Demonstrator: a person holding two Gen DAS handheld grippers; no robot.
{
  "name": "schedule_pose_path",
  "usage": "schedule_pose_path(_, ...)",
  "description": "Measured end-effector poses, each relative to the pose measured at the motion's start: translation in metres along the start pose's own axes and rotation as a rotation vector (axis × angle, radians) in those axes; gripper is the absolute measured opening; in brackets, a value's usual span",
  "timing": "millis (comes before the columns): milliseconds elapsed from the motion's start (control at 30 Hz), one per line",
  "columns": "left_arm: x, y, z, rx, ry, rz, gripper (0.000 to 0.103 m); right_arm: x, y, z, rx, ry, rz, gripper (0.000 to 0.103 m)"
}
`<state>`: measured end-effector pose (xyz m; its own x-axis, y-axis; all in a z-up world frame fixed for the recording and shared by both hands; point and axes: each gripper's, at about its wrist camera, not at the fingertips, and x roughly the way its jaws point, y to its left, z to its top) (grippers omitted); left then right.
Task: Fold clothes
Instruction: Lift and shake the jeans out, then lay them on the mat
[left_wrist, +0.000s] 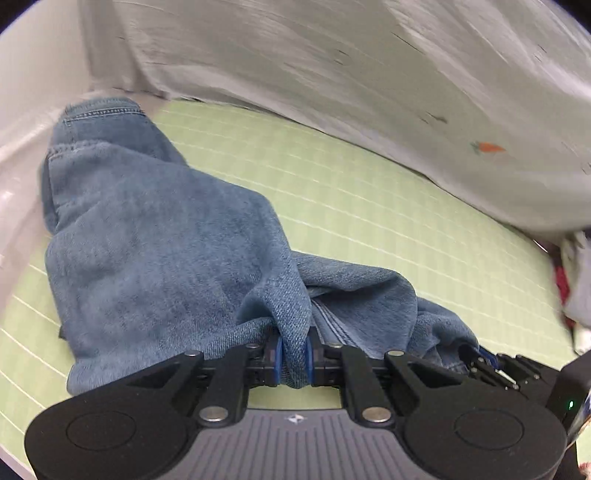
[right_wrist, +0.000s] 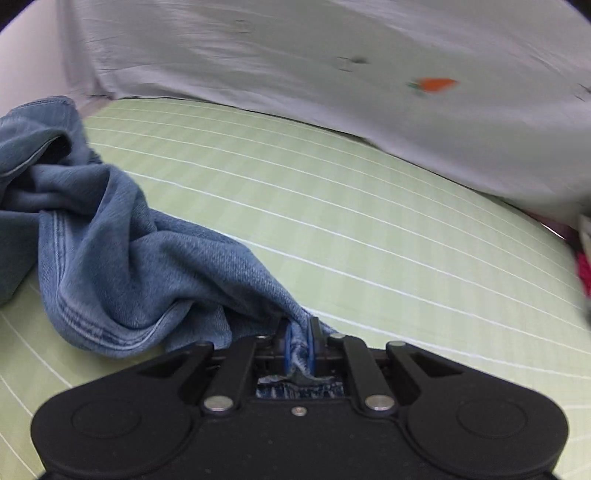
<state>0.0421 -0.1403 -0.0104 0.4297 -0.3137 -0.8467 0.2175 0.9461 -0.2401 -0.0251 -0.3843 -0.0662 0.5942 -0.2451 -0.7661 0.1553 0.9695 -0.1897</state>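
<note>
Both tongs (left_wrist: 294, 356) (right_wrist: 300, 350) pinch jeans (left_wrist: 155, 236); waistband points away.

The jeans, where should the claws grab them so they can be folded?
Along an edge, a pinch at two spots, like now: the left claw is shut on a bunched fold of the jeans, the right claw on a frayed edge. Coming from the near side looks best, because the denim lies crumpled on the green mat and thin edges probably fit between the pads.
</note>
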Motion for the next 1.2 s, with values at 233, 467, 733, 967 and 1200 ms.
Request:
schedule_pose_path(233, 0.025, -0.141, -0.031, 0.066, 0.046, -0.154, 0.016, -0.021, -0.166, -0.026, -0.010, -0.001, -0.205, 0.009)
schedule_pose_path(467, 0.012, -0.193, -0.041, 0.156, 0.002, -0.160, 0.063, -0.023, -0.294, -0.033, 0.138, 0.021, -0.313, 0.015)
schedule_pose_path(733, 0.013, -0.132, -0.015, 0.013, -0.001, 0.021, 0.069, -0.047, -0.243, -0.058, 0.367, 0.007, -0.205, 0.068)
schedule_pose_path(967, -0.005, -0.065, -0.002, -0.025, -0.011, 0.085, 0.072, -0.059, -0.151, -0.069, 0.480, 0.065, -0.031, 0.078)
schedule_pose_path(1200, -0.014, -0.009, 0.001, -0.007, 0.014, 0.080, 0.074, -0.050, -0.091, -0.074, 0.554, 0.150, 0.038, 0.081)
